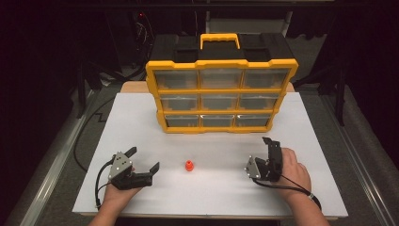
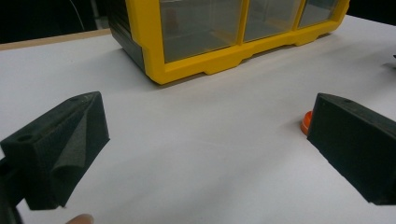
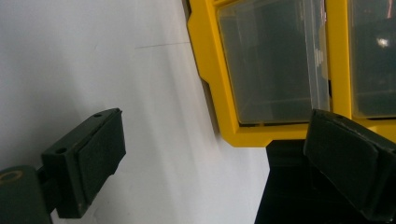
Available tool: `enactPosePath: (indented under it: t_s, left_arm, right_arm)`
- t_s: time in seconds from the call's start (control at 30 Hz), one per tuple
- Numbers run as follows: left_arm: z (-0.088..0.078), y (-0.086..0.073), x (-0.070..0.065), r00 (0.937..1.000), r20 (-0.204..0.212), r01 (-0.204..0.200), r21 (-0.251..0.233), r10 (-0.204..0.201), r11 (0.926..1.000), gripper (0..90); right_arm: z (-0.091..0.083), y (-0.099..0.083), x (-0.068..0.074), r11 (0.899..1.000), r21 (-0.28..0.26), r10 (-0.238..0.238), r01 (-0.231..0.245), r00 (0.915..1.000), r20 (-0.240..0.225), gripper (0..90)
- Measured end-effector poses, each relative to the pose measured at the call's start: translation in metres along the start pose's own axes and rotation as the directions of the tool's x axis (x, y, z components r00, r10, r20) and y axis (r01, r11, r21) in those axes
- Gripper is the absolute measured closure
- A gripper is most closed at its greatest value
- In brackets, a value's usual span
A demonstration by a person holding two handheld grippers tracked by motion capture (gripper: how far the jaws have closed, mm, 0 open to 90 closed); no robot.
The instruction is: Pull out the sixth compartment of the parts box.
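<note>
Drawers of the yellow organizer (image 1: 221, 96) look cloudy — contents unreadable, top cut off in both gripper views. Small orange piece (image 1: 188, 165) sits on the white table (image 1: 301, 141) between the grippers, half hidden behind a jaw in the left gripper view. Left gripper (image 1: 143, 158) released, jaws wide, piece just beside it — right gripper (image 1: 270, 155) also released, piece farther off.

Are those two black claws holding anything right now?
No. The left gripper and right gripper both stand open with nothing between their jaws; the small orange plastic piece lies loose on the white table.
</note>
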State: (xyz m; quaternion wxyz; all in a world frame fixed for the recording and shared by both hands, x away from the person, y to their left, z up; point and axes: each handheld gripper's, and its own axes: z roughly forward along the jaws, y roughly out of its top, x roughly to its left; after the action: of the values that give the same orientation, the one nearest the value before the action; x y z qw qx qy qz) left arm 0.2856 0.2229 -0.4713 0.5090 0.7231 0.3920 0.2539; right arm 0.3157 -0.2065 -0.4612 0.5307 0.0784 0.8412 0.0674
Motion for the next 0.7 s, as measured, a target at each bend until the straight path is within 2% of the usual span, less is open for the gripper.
enactPosePath:
  t_s: [0.03, 0.07, 0.17, 0.2, 0.3, 0.37, 0.4, 0.47, 0.7]
  left_arm:
    - [0.0, 0.0, 0.0, 1.0, 0.001, -0.002, 0.006, 0.002, 1.0, 0.2]
    - [0.0, 0.0, 0.0, 1.0, 0.001, -0.002, 0.006, 0.002, 1.0, 0.2]
    - [0.0, 0.0, 0.0, 1.0, 0.001, -0.004, 0.0, 0.004, 1.0, 0.2]
    - [0.0, 0.0, 0.0, 1.0, 0.001, -0.004, -0.002, 0.004, 1.0, 0.2]
    - [0.0, 0.0, 0.001, 1.0, 0.002, -0.001, -0.002, 0.001, 1.0, 0.2]
    - [0.0, 0.0, 0.001, 1.0, 0.004, 0.002, -0.008, -0.002, 1.0, 0.2]
    - [0.0, 0.0, 0.002, 1.0, 0.006, 0.002, -0.009, -0.002, 1.0, 0.2]
    - [0.0, 0.0, 0.002, 0.9999, 0.012, 0.006, -0.014, -0.006, 0.9999, 0.2]
    - [-0.001, 0.0, 0.003, 0.9997, 0.023, 0.012, -0.023, -0.012, 0.9997, 0.2]
  right_arm:
    - [0.0, 0.0, 0.0, 1.0, 0.0, 0.0, 0.0, 1.0, 0.0, 5.9]
    - [0.001, 0.001, 0.001, 1.0, -0.012, -0.02, 0.02, 0.9996, 0.019, 6.4]
    - [0.0, 0.003, 0.002, 0.999, 0.007, -0.043, 0.043, 0.9988, 0.024, 7.5]
    - [0.001, 0.004, 0.002, 0.999, -0.01, -0.049, 0.049, 0.9981, 0.037, 8.0]
    - [0.002, 0.006, 0.002, 0.998, 0.002, -0.064, 0.064, 0.9974, 0.034, 9.6]
    - [0.002, 0.007, 0.003, 0.998, 0.013, -0.057, 0.056, 0.9978, 0.035, 10.2]
    - [0.004, 0.008, 0.003, 0.998, -0.001, -0.069, 0.069, 0.9964, 0.048, 11.4]
    - [0.004, 0.009, 0.003, 0.998, 0.014, -0.068, 0.067, 0.997, 0.037, 12.4]
    - [0.006, 0.016, 0.002, 0.997, 0.009, -0.072, 0.071, 0.994, 0.082, 20.4]
